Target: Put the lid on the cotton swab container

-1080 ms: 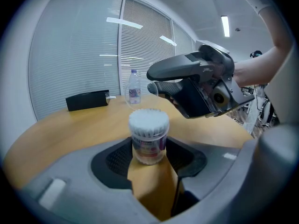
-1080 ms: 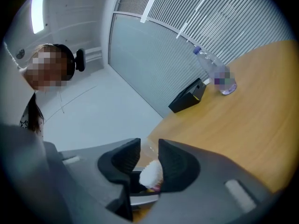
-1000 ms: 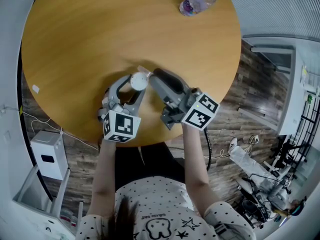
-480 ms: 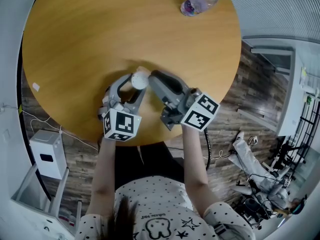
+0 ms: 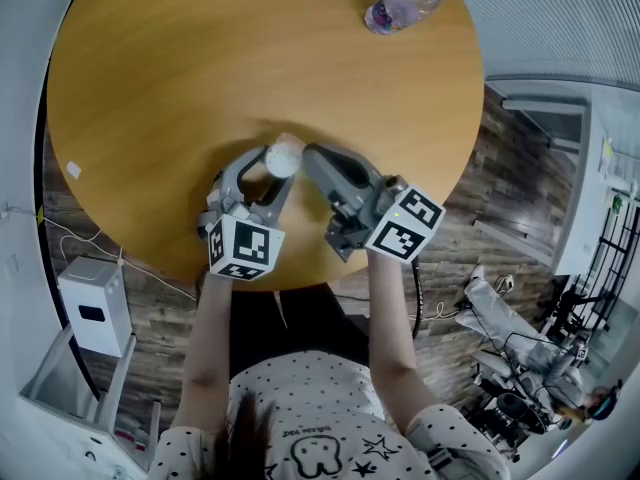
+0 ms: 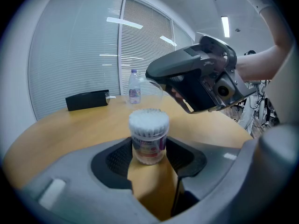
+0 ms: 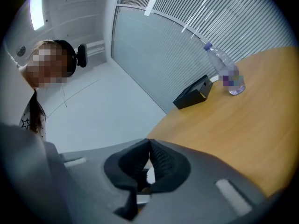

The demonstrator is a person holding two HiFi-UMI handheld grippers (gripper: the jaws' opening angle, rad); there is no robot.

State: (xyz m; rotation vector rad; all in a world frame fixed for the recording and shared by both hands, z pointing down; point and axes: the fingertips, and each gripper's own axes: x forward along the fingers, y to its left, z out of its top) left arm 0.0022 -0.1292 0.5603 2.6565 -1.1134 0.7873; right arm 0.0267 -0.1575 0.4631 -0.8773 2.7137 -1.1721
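Observation:
The cotton swab container (image 6: 148, 141), a small clear tub packed with white swabs (image 5: 282, 158), stands on the round wooden table (image 5: 200, 78). My left gripper (image 6: 148, 158) holds it, one pad pressed on each side (image 5: 268, 164). Just beyond it stands a faint clear lid (image 6: 155, 90), seen dimly in the head view (image 5: 290, 140). My right gripper (image 6: 148, 77) has just been closing and its tips now meet on the lid's upper rim (image 5: 308, 153). In the right gripper view the pads (image 7: 161, 162) touch at the tip (image 7: 148, 141), and the clear plastic does not show there.
A water bottle (image 5: 403, 5) lies at the table's far right (image 7: 229, 76). A black box (image 6: 87, 99) sits near the far edge (image 7: 194, 94). A small white tag (image 5: 72, 175) lies at the left rim. The table's near edge runs just under both grippers.
Both grippers and the container stay in nearly the same place. The right gripper's tip has shifted very slightly by the lid.

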